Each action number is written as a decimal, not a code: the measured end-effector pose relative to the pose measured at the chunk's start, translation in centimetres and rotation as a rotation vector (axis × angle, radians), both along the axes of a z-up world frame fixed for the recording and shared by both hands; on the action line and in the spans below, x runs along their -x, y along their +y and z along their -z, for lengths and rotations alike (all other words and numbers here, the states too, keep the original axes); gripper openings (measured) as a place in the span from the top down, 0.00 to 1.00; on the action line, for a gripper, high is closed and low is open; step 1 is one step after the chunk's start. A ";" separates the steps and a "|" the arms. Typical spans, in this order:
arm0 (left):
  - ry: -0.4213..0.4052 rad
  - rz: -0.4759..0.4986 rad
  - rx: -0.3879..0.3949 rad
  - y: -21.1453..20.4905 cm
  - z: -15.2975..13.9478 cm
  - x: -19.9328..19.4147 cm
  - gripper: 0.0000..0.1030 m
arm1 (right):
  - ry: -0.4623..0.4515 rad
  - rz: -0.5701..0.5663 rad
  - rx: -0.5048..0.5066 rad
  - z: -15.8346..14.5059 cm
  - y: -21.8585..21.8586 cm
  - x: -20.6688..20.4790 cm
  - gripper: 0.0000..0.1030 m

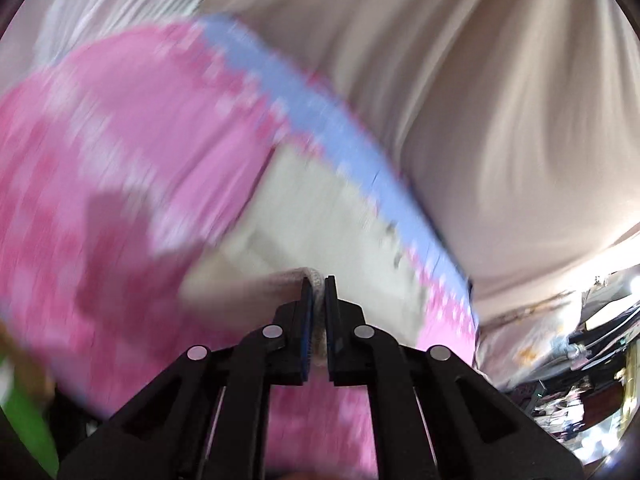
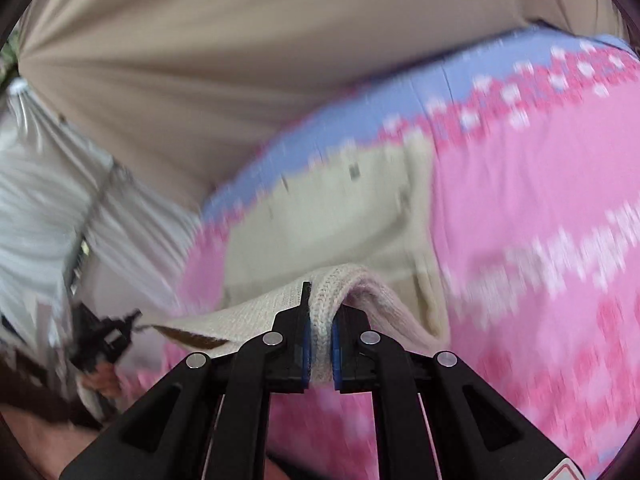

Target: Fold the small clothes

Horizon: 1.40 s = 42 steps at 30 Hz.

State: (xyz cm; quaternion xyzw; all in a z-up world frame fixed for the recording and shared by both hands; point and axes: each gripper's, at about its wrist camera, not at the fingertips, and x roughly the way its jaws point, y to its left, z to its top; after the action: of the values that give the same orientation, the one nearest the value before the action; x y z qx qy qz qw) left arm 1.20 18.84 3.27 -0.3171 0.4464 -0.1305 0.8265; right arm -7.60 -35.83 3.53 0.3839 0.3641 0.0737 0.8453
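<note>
While both frames are smeared with motion blur, the grips read clearly enough. My left gripper (image 1: pixel 319 280) is pinching a thin fold of the cream knit garment (image 1: pixel 320 216), fabric squeezed between the blue pads, jaws nearly together. My right gripper (image 2: pixel 321 300) is pinching a thicker ribbed edge of the same cream knit garment (image 2: pixel 320 216), which bulges up over the fingertips and drapes off to both sides.

The garment hangs from both grippers, stretched out ahead of them. Its far part looks to lie over the pink patterned blanket (image 1: pixel 120 140), though blur keeps me from telling whether it touches. In the right view a brown patch shows on the garment's near left edge, just beside the gripper.

The pink blanket (image 2: pixel 540 240) has a blue border (image 1: pixel 320 128) with white dots along the seam; the border (image 2: pixel 360 104) runs along the far side of the garment in both views. Beyond the border sits beige fabric (image 1: pixel 480 80), creased, filling the far part of both frames (image 2: pixel 200 60). White fabric (image 2: pixel 40 180) is at far left in the right view. A green object (image 1: pixel 28 408) sits at the near left edge of the left view, too blurred to identify. Clutter at right edge of the left view, unreadable.
</note>
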 end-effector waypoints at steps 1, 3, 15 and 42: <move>-0.027 0.007 -0.006 -0.7 -0.4 -2.0 0.96 | -0.021 0.021 -0.001 -0.1 -0.4 -1.9 0.94; -0.070 -0.003 -0.057 -2.3 -0.6 -6.3 0.96 | -0.032 0.053 0.013 0.3 -1.5 -5.6 0.94; 0.030 -0.043 -0.191 -9.1 8.7 -24.0 0.95 | 0.165 0.191 -0.074 10.6 -5.4 -18.9 0.91; 0.034 0.102 -0.324 -10.7 13.1 -24.5 0.92 | 0.220 0.031 0.160 13.1 -3.0 -18.2 0.93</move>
State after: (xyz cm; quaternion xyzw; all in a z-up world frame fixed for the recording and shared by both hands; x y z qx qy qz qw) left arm 25.69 8.10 -9.82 -0.1588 0.4911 -0.0935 0.8514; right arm 10.62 -38.87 -9.57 0.3265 0.4532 -0.0112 0.8294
